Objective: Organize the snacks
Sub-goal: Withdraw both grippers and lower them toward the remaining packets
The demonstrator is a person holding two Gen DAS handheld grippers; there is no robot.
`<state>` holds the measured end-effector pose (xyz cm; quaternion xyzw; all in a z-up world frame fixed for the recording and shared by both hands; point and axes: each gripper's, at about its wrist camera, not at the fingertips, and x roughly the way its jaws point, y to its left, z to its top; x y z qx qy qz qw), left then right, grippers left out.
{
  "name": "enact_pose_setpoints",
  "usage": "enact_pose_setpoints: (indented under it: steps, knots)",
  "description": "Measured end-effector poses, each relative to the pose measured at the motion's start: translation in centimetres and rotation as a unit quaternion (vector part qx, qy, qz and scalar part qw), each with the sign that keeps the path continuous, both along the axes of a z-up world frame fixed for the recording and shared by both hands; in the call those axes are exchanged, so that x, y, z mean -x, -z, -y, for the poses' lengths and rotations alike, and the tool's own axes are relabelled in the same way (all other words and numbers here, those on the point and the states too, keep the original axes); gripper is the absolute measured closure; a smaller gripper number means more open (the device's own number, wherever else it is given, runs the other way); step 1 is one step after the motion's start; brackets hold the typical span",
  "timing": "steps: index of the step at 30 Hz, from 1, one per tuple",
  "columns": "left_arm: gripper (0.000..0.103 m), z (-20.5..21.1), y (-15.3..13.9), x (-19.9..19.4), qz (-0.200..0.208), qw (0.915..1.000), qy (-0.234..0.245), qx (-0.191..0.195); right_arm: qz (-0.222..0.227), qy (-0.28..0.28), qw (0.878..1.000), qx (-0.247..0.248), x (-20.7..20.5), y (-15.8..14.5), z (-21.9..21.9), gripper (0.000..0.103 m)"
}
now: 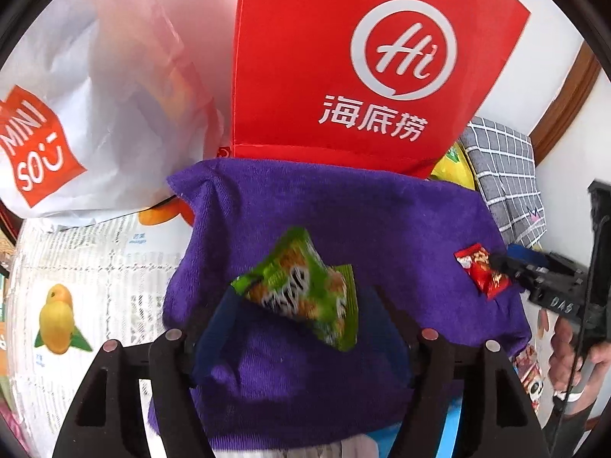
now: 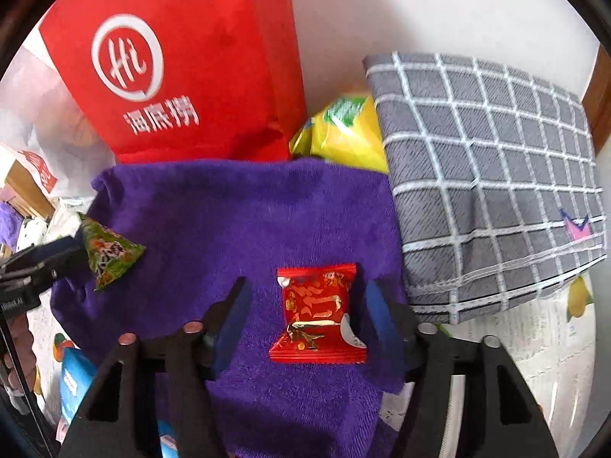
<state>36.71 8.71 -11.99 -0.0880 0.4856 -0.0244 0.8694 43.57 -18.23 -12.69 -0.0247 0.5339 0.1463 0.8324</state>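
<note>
A red Haidilao paper bag [image 1: 343, 57] stands at the back of the worktop, a white Miniso bag [image 1: 95, 95] to its left, a grey checked fabric box [image 2: 488, 175] to its right and a yellow snack bag [image 2: 343, 133] wedged between the red bag and the box. In front of them all lies a purple towel [image 2: 236, 213] over a fruit-printed table cover [image 1: 76, 267], and this is where I am working.

I judge I am at the pick-up step of sorting the snacks, one packet per side. My left gripper [image 1: 301, 301] appears to have pinched a green triangular snack packet [image 1: 305, 286] by its near edge; the right wrist view shows that packet tilted at the fingertips, seemingly clear of the towel, though I cannot tell for certain. My right gripper [image 2: 305, 313] stands spread, its blue pads either side of a red candy packet [image 2: 317, 316] that lies flat on the towel, near the right pad and apart from the left one.

The next move, as I read it, is to clench the right gripper squarely across the red packet without catching the towel pile, then carry both packets to a container. Which one, I cannot tell from here.
</note>
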Motion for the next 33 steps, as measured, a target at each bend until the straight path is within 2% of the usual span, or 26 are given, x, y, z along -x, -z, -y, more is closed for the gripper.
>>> enact_pose_setpoints:
  steps: [3,9,17,21,25,29,33]
  knots:
    - [0.034,0.5,-0.8,1.3,0.004,0.9999,0.003,-0.015,0.026,0.009,1.000,-0.003,0.7,-1.8,0.5,0.025]
    - [0.034,1.3,-3.0,4.6,0.032,0.9994,0.004,-0.012,0.055,0.046,0.997,0.008,3.2,-5.1,0.7,0.019]
    - [0.034,3.1,-5.4,9.2,0.051,0.9987,0.009,0.001,0.078,0.053,0.995,0.027,9.0,-7.3,2.9,0.019]
    - [0.034,3.8,-6.1,11.7,0.060,0.9981,0.011,0.011,0.088,0.063,0.994,0.031,12.1,-8.1,5.6,0.019]
    - [0.034,3.9,-6.0,13.7,0.051,0.9984,0.007,0.024,0.068,0.078,0.994,0.032,14.1,-7.7,7.9,0.019]
    - [0.034,3.3,-5.6,15.5,0.046,0.9984,-0.004,0.032,0.049,0.087,0.995,0.011,15.6,-6.1,9.8,0.019]
    - [0.030,2.8,-5.0,16.6,0.041,0.9988,-0.014,0.024,0.033,0.074,0.997,0.017,16.7,-3.6,10.0,0.032]
